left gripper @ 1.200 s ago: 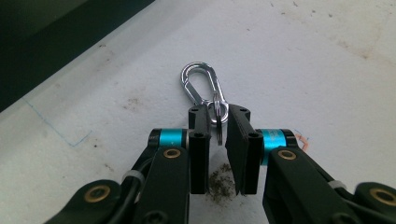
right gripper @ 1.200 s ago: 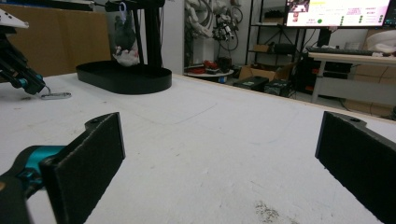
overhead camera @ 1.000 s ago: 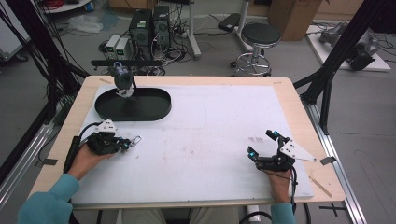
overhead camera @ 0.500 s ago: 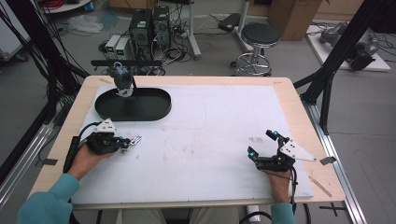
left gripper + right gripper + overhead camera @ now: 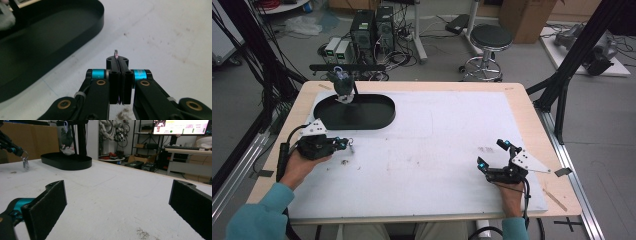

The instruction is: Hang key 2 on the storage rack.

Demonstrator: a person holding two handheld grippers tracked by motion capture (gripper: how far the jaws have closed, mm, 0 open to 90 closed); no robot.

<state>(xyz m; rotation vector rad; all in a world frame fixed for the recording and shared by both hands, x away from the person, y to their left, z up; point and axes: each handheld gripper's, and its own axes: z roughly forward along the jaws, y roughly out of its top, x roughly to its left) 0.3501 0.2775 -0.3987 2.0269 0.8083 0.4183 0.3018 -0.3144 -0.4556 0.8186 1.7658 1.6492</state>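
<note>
Here, left gripper [image 5: 120, 61] pinched shut on a small clear piece [image 5: 116, 53], perhaps a key ring, beside the black tray [image 5: 354, 111], right gripper [image 5: 495, 154] spread wide over the bare white table [image 5: 437, 140].

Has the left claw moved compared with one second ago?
No, or hardly at all. In the high view the left claw holds the same place just below the near rim of the black tray, shut on a small metal piece.

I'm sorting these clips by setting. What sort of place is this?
Probably a robotics lab or workshop. Desktop computer towers with tangled cables sit on the floor beyond the white-topped wooden table, a black round stool stands nearby, and a lit wall monitor hangs above cluttered shelving.
</note>
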